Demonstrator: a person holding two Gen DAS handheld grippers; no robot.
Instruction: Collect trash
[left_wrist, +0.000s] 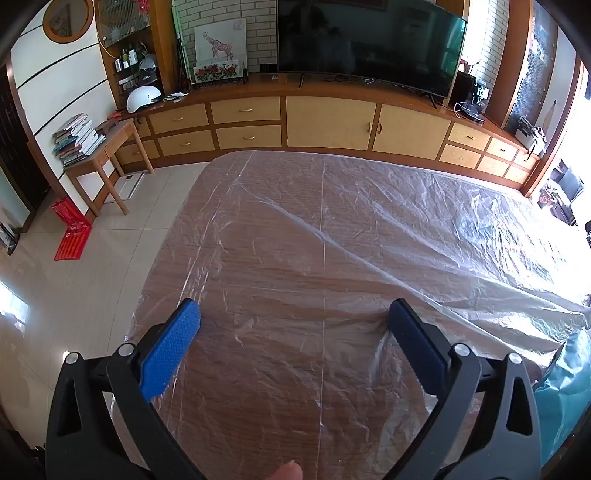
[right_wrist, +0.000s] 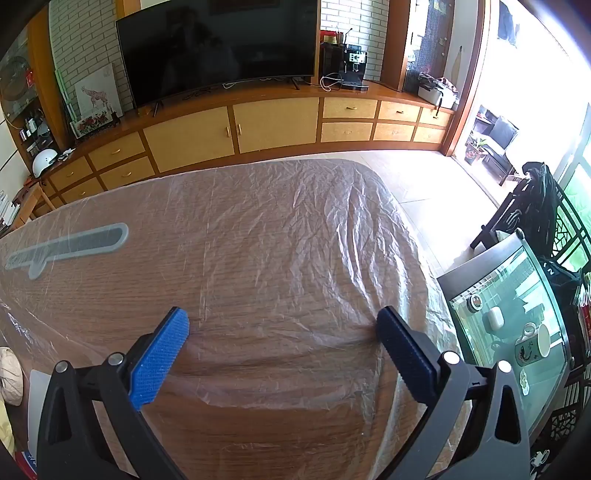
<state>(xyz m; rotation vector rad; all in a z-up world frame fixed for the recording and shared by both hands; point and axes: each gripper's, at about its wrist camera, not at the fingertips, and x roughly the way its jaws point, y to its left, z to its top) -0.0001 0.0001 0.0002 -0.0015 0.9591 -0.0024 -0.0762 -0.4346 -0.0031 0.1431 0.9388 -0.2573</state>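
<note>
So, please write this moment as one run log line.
left gripper: open | right gripper: open | both above clear plastic sheet on wooden table | nothing held

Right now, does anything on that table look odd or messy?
Yes. A thin clear plastic sheet covers the wooden table, wrinkled and bunched, worst toward the far right corner. Nothing looks spilled or broken.

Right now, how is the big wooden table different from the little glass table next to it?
The wooden table is wide, brown and covered with a crinkly clear plastic sheet; the glass table is small, greenish and shiny, with no sheet. The wooden table is mostly bare under the sheet, while the glass table holds a mug and other small things. Both stand on the same tiled floor.
</note>
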